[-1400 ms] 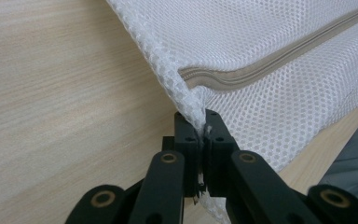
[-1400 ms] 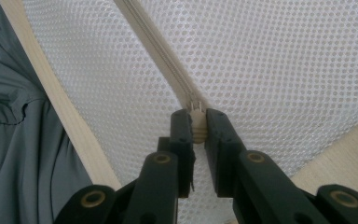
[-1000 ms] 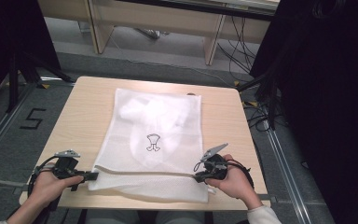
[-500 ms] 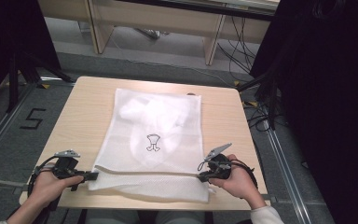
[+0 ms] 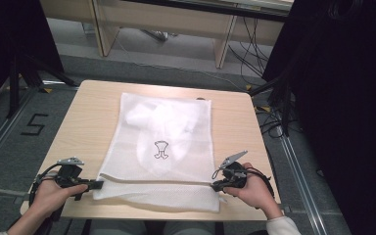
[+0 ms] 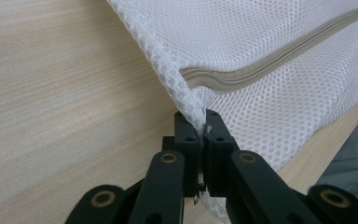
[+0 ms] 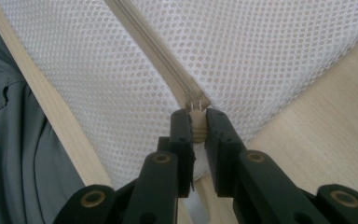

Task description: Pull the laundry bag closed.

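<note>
two claws worked one white mesh bag (image 5: pixel 164 147) that lay flat on the wooden table (image 5: pixel 93 112), its near edge just short of the table's front edge. the left claw (image 5: pixel 97 184) met the bag at its near left corner, and in the left gripper view the black jaws were clenched on that corner of mesh (image 6: pixel 191 100), right beside the end of the beige zipper (image 6: pixel 279 56). the right claw (image 5: pixel 216 185) sat at the bag's near right side, where the zipper line ended. in the right gripper view its jaws were pressed together on the zipper pull (image 7: pixel 196 122), with the zipper tape (image 7: pixel 151 44) running away from the jaw tips across the mesh. from the high view the zipper stretched as a pale line between the two claws, across the bag's width. a small dark printed mark (image 5: pixel 161 149) sat near the middle of the bag, and something white and crumpled showed through the mesh in its far half. a hand held each claw low at the table's near edge, well apart from one another.
</note>
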The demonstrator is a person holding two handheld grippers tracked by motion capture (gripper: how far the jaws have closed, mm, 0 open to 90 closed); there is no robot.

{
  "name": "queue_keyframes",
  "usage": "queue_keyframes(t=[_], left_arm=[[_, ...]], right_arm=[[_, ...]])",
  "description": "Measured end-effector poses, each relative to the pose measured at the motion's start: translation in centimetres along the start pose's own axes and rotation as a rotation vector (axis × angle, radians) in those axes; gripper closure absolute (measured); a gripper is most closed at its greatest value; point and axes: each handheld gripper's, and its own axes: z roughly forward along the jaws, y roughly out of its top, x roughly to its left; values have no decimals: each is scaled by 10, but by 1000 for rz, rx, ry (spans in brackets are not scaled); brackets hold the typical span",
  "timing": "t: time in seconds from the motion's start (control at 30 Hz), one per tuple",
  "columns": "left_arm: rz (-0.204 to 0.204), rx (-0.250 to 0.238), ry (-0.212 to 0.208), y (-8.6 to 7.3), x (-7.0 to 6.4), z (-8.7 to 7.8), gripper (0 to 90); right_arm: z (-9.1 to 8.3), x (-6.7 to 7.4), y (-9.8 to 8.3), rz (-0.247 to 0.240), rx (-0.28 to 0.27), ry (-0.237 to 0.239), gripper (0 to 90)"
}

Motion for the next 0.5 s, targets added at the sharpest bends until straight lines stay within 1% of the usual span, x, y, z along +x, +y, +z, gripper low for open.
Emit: queue_keyframes(t=[0.1,0.17,0.23,0.3,0.33,0.37,0.4,0.43,0.47,0.5], left_arm=[[1,1,0,0,0,0,858],[0,0,-1,0,0,0,858],[0,1,-2,0,0,0,858],[4,4,0,0,0,0,858],[-3,-7,8,-1,0,1,858],[-1,-4,4,-1,0,1,858],[-1,-7,3,-1,0,1,858],[-2,-15,4,-1,0,2,857],[-2,-13,4,-1,0,2,857],[-1,-13,4,-1,0,1,858]], right_arm=[[1,-1,0,-11,2,-2,825],[2,-1,-1,5,5,-3,824],[2,-2,-2,2,4,-2,825],[2,-2,-2,6,15,3,825],[3,-3,-2,-1,19,-8,825],[3,-2,-2,15,28,-13,825],[4,-2,-3,12,21,-5,825],[4,-1,-3,25,26,1,825],[4,-3,-3,2,22,-4,825],[4,-3,-2,-5,25,-7,825]])
